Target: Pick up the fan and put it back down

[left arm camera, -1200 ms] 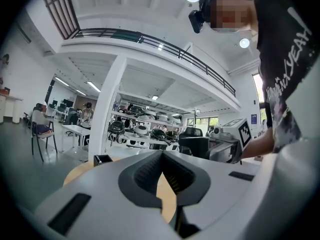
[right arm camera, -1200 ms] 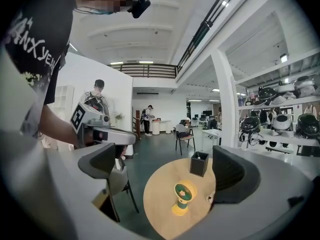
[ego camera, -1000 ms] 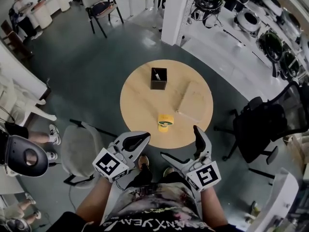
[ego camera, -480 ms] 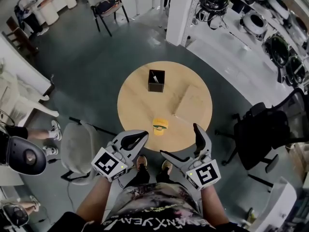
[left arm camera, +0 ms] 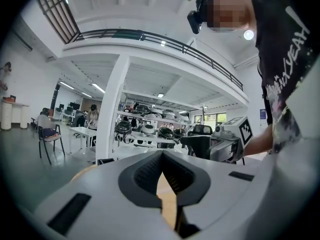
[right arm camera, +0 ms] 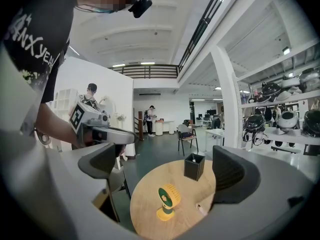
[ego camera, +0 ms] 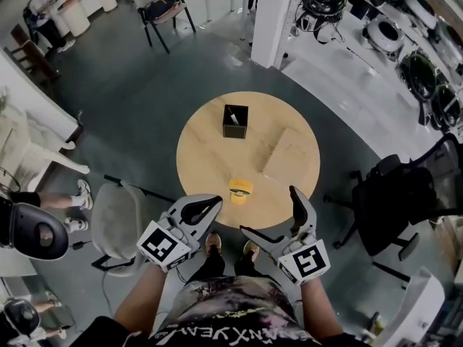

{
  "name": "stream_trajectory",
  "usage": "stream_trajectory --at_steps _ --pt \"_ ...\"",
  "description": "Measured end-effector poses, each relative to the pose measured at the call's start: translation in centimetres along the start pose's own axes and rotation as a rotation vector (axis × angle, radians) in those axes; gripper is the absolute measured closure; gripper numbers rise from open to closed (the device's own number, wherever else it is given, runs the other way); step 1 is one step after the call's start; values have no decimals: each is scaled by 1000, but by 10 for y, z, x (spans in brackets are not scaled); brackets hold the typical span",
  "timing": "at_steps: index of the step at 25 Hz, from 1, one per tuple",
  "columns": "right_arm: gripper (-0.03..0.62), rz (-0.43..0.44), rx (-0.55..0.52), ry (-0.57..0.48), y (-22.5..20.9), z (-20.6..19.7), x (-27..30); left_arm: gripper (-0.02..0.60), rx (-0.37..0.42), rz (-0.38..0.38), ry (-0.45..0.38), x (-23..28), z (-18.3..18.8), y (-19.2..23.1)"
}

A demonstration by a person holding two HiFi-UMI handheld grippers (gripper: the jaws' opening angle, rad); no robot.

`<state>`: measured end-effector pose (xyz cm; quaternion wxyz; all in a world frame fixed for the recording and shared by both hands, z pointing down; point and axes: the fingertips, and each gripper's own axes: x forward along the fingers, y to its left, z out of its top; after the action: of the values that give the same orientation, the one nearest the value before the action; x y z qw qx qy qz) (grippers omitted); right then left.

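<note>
A round wooden worktop (ego camera: 206,157) stands in an open workshop hall. The fan (ego camera: 241,189) sits upright near its close edge, well apart from a black box (ego camera: 234,121). Both grippers hover short of the worktop. The left gripper (ego camera: 214,202) has its fingers clenched on nothing, and the right gripper (ego camera: 273,213) has its fingers spread and empty. The pickup looks not yet begun. Next, the right gripper should reach forward and straddle the fan.

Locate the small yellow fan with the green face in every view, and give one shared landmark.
Head view: the yellow fan stands at centre, close to the near edge of the round wooden table.
Left gripper view: not in it.
Right gripper view: low centre, on the same table.
Landmark: the black square box, beyond the fan in both of those views.
</note>
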<state>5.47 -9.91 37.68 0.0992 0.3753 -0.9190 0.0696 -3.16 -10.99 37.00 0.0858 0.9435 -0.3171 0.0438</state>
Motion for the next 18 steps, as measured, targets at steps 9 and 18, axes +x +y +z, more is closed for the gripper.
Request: stream_trajectory --at_steps 9,18 --pt "10 -8 10 9 -1 -11 1 569 -5 6 4 -4 -10 3" --pt "9 -2 9 23 -3 -53 15 569 -7 -5 8 2 -45 13"
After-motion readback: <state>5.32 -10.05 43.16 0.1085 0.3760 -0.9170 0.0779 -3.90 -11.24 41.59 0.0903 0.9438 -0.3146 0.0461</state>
